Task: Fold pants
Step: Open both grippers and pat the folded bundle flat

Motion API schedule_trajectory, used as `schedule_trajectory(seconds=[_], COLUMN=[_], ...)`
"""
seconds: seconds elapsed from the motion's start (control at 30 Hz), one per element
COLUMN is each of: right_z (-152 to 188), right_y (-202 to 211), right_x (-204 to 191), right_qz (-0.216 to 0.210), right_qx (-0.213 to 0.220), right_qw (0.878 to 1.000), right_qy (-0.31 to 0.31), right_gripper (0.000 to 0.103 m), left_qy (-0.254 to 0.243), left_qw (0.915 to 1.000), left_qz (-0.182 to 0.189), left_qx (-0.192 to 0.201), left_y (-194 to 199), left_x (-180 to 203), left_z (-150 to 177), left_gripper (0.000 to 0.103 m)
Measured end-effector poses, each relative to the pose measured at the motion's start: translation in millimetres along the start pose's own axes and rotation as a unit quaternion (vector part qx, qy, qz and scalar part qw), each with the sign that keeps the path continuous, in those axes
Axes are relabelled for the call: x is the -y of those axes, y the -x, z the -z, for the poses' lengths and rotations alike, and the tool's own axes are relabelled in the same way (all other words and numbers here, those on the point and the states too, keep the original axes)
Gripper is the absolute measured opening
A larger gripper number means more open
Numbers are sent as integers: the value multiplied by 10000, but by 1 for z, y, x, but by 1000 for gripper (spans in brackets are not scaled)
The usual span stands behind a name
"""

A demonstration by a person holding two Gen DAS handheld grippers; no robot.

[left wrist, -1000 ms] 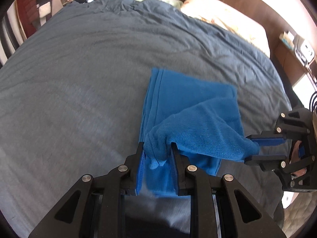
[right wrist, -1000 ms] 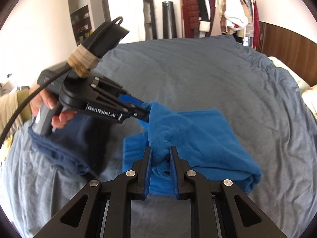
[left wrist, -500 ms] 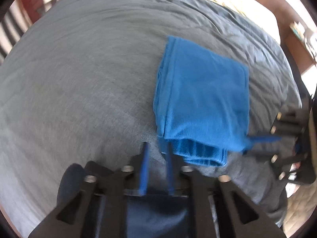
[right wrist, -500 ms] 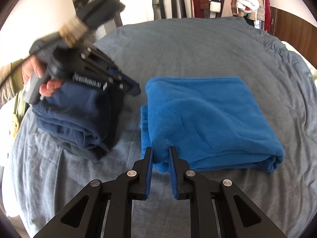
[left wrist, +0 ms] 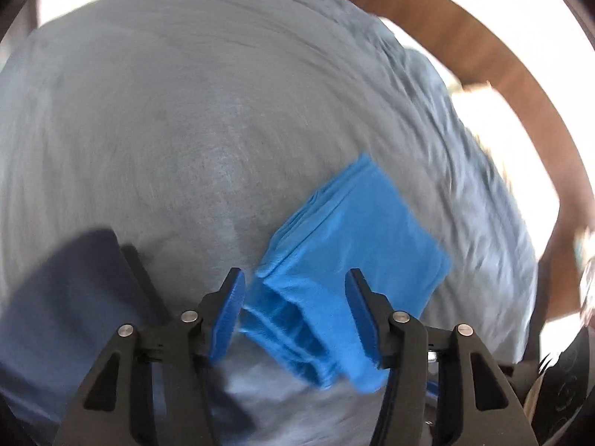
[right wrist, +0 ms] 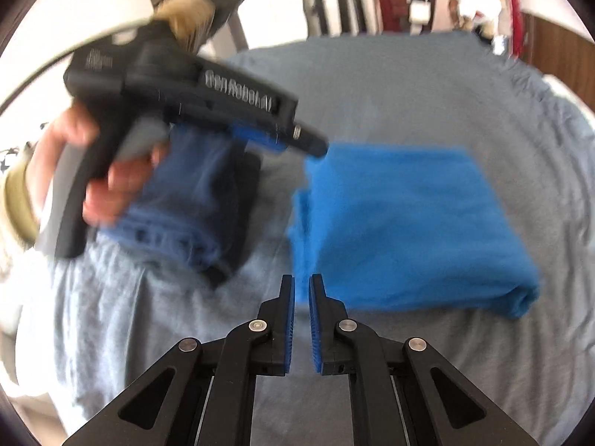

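The bright blue fleece pants (right wrist: 405, 223) lie folded into a thick, neat rectangle on the grey bedspread (right wrist: 409, 81), just beside a folded dark navy garment (right wrist: 193, 204), so the fold looks finished. The left gripper (left wrist: 293, 297), its jaws just widened, hangs open above the pants' stacked edge, gripping nothing. The right gripper (right wrist: 302, 290) has just closed, nearly shut and empty, at the near edge.
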State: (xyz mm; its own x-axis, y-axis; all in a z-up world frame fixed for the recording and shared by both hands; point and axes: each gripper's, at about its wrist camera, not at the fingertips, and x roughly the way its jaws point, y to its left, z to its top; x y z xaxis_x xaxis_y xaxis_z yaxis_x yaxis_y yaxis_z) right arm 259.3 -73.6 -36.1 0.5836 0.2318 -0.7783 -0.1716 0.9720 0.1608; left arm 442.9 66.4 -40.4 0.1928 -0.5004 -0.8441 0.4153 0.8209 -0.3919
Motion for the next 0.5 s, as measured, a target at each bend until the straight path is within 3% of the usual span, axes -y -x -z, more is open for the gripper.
schedule_trajectory(seconds=[0.07,0.17,0.23,0.3,0.33,0.37,0.5], right_z=[-8,-16,-16,-13,-12,-9,1], right_y=[5,-4,-12,-21,-26,-33,-49], right_x=[9,24,35,40,40,39,34], right_qz=[259,322,350,259,215,147,31], right_qx=[300,273,249,151,87,-2,-233], right_qw=[9992,9989,9985,9987,9989,9992,9990], right_qy=[-59,-208,-337,-422,-409,-381,-379], right_gripper=[10,10,10,10,10,10,10], left_qy=[595,1105,1351,1400,1388,1362,1121], left_qw=[9981,9939,9907,9900,9902,9906,9931], left_qz=[147,-8,132,135,110,92,-275], left_qx=[-61,-72,3,54,75,120,186], left_y=[-12,-27,-33,-38,-39,-41,-45], left_x=[-6,-13,-17,-18,-16,-16,-8], left_z=[3,8,10,9,10,10,13], left_gripper=[57,56,56,55,48,33,27])
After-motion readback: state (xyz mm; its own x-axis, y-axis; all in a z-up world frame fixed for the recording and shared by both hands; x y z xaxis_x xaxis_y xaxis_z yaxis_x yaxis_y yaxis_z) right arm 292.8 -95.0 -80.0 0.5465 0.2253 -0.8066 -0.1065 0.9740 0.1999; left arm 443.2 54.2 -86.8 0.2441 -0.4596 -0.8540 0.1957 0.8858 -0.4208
